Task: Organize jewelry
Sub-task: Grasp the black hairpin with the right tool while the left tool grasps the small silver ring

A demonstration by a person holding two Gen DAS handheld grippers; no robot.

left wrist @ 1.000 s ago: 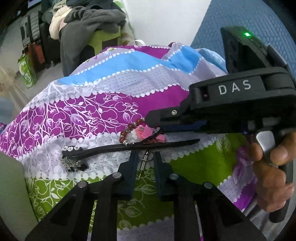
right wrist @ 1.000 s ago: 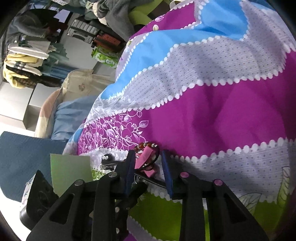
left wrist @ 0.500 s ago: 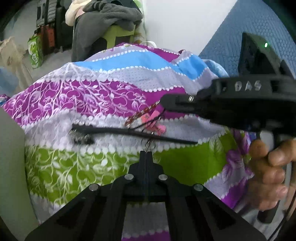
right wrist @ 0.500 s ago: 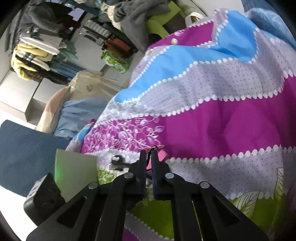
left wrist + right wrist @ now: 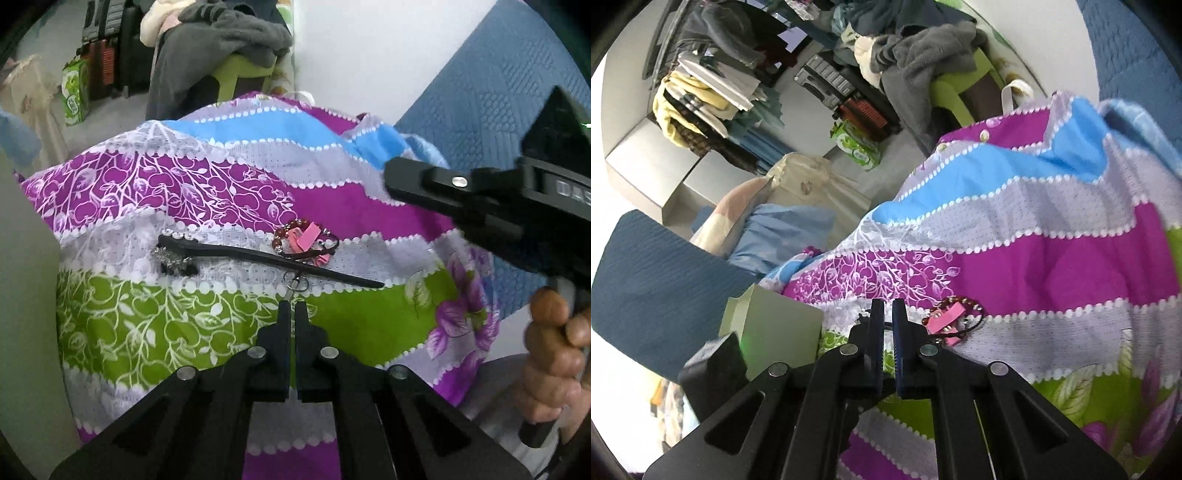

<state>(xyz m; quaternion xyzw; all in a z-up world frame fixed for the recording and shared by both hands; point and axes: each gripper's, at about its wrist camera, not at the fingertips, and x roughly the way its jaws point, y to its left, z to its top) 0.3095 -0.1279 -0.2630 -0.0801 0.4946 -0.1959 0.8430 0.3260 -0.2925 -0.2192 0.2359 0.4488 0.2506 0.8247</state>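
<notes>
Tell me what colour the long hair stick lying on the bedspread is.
Black, with silvery sparkly trim at its head; the hair stick shows best in the left wrist view.

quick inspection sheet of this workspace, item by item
surface: striped floral bedsheet, bunched over a mound
job's things: black hair stick lying flat; red bead bracelet and pink clips piled just behind it; small metal pendant
clutter: pale green box beside the sheet
grippers: left gripper shut on the pendant; right gripper shut, nothing seen between its jaws
cables: nothing seen
surroundings: grey clothes on a green chair, suitcases, white wall
</notes>
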